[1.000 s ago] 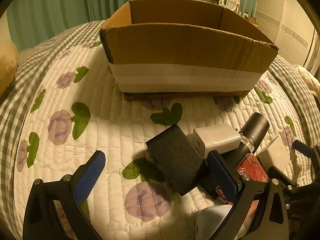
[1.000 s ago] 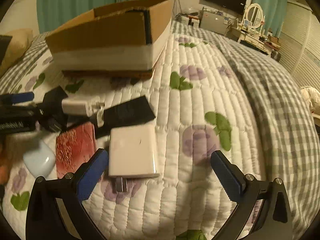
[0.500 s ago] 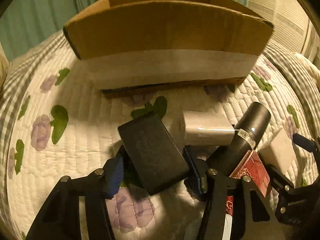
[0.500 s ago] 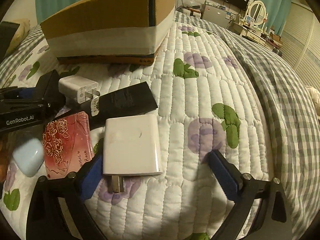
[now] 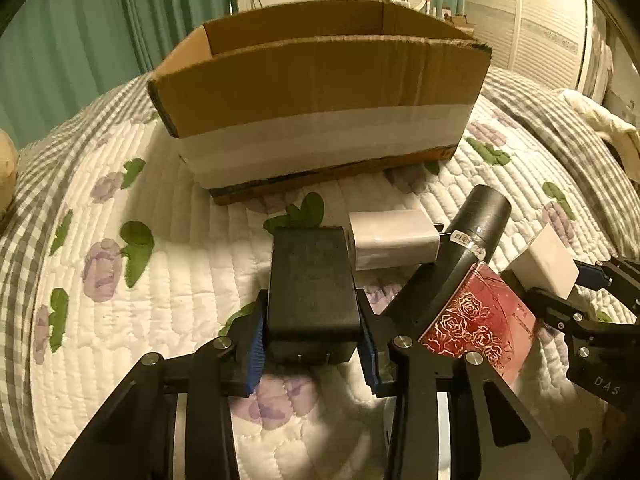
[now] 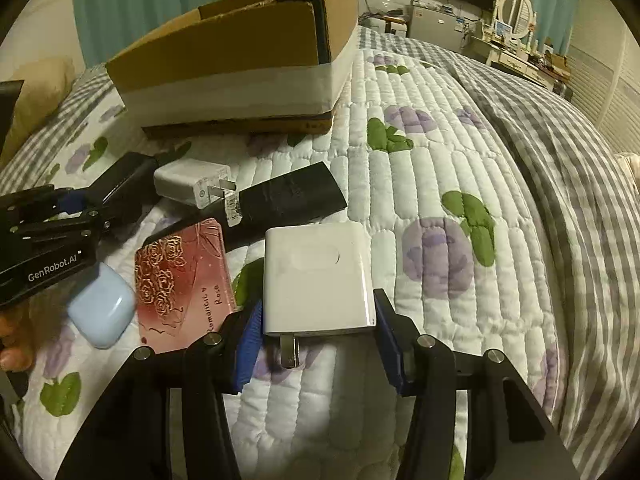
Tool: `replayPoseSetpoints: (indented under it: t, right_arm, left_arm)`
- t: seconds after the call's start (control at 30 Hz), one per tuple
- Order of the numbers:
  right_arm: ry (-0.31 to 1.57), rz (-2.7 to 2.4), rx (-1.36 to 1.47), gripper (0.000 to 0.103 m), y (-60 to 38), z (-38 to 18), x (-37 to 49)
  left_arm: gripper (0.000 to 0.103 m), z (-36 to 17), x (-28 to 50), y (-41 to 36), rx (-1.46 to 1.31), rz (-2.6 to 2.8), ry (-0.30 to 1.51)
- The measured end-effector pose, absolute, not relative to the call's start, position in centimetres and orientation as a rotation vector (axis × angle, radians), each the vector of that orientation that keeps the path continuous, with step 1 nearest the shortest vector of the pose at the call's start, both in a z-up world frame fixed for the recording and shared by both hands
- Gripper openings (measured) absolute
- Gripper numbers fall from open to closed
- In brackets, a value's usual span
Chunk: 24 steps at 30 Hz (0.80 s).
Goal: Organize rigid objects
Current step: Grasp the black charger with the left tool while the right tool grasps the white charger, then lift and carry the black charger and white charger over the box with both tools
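My left gripper [image 5: 311,340] is shut on a black power adapter [image 5: 312,280], its blue pads pressed on both long sides just above the quilt. The jaws of my right gripper [image 6: 316,324] are closing on a white square charger [image 6: 316,272] that lies between them, and the pads touch its two sides. Between the two grippers lie a smaller white plug [image 5: 394,238], a black tube [image 5: 468,256], a red rose-patterned case [image 6: 184,284] and a pale blue earbud case [image 6: 100,308]. An open cardboard box [image 5: 320,80] stands behind them.
Everything rests on a white quilted bedspread [image 5: 180,280] with purple flowers and a grey checked border. A person's fingers [image 6: 12,344] show at the left edge of the right wrist view. Green curtains and a dresser with a mirror [image 6: 516,8] are far behind.
The left jaws went from wide open to clamped on the black adapter, which now lies straight between them. The right jaws narrowed from wide open onto the white charger.
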State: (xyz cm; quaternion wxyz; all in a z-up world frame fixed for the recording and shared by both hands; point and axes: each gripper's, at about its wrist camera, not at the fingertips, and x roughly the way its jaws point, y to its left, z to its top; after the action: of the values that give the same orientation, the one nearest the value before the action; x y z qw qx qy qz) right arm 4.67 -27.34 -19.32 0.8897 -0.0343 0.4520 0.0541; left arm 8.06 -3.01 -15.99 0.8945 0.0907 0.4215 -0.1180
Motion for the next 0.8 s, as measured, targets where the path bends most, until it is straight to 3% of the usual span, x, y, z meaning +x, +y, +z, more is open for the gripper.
replayPoseSetpoints:
  t: [0.8]
  right_arm:
    - [0.781, 0.077, -0.06, 0.05, -24.6, -13.4, 1.7]
  left_arm:
    - [0.038, -10.2, 6.3, 1.3, 0.118, -0.26, 0.738]
